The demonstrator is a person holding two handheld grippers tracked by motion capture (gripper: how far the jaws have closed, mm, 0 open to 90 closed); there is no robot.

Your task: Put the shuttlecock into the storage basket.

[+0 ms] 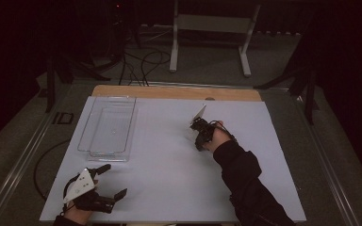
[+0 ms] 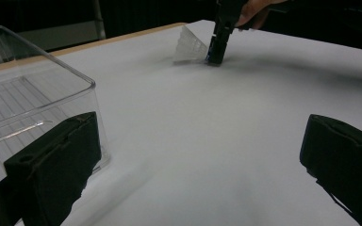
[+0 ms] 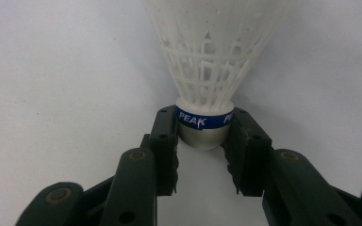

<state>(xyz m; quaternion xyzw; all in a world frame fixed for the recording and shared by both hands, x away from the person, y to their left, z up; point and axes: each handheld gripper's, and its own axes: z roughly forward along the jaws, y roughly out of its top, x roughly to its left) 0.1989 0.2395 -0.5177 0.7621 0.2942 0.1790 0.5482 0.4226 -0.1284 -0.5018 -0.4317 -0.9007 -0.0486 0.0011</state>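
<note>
Up close, the right gripper (image 3: 202, 136) clamps the shuttlecock (image 3: 207, 56) by its cork, skirt top cut off, while the left gripper (image 1: 107, 181) gapes wide.

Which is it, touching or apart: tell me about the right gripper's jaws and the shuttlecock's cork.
Touching. The right gripper view shows both jaws of the right gripper pressed against the cork of the shuttlecock, at its blue band, with no gap on either side.

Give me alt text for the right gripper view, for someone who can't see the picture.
The right tongs are shut on the grey cork base of a white plastic shuttlecock, whose blue band reads PEAK. The netted skirt fans away from the camera over a plain white table surface.
</note>
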